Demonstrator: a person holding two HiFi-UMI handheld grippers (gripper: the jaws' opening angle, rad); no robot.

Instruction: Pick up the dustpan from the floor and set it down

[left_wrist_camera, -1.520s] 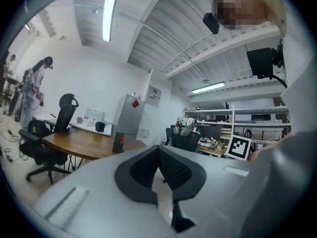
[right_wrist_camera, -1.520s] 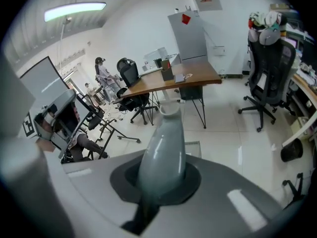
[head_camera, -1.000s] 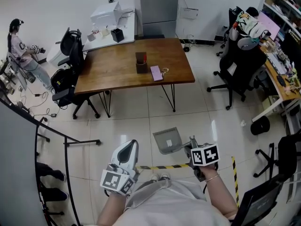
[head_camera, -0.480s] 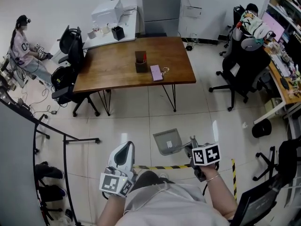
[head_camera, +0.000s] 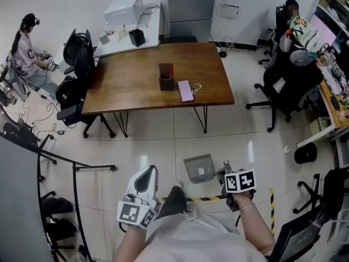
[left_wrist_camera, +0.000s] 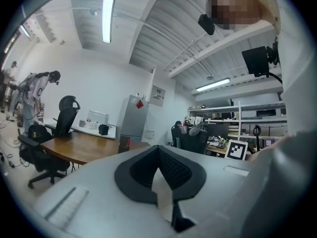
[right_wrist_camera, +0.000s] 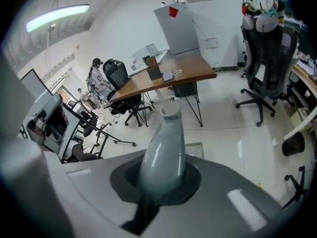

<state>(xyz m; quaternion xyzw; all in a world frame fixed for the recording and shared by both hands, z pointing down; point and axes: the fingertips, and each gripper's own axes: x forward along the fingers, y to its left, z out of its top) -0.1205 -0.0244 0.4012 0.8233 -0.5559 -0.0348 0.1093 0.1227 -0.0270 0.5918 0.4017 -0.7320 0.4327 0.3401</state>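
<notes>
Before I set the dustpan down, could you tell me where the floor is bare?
Bare tile lies between the table and the dustpan, and on rightwards to the right chair. It is crowded at the left, by the rail and left chairs, and the tape crosses the floor at your feet.

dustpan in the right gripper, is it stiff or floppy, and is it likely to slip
Probably stiff: the dustpan holds its tray shape while held by the handle alone. Likely light, since the right gripper carries it from one end. The handle looks smooth and glossy, so it might twist in the jaws.
</notes>
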